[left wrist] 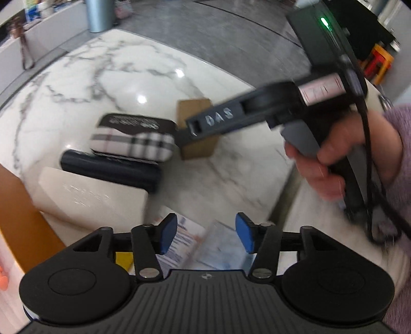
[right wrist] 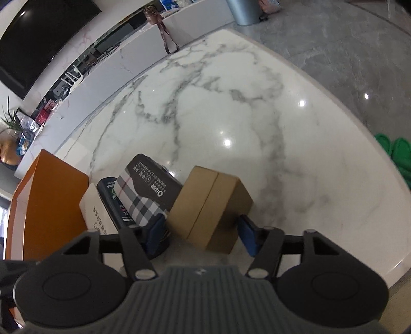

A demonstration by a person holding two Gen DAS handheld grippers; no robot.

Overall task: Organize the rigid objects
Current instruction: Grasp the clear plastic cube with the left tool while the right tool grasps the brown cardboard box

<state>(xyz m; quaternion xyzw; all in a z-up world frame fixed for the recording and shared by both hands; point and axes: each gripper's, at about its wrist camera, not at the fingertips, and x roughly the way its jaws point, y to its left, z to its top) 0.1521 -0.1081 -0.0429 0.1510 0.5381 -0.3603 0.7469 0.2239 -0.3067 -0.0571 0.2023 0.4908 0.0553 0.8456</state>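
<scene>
Right gripper [right wrist: 203, 235] spread, straddling brown box [right wrist: 210, 208] at 12 o'clock, pads not visibly pressing; box's long axis toward 11. Left gripper [left wrist: 206, 232] spread, empty.

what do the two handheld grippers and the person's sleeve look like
Both grippers are black with blue pads on linkage arms. The right gripper shows white "DAS" lettering, a green light and a black cable. The sleeve is fuzzy purple knit.
</scene>
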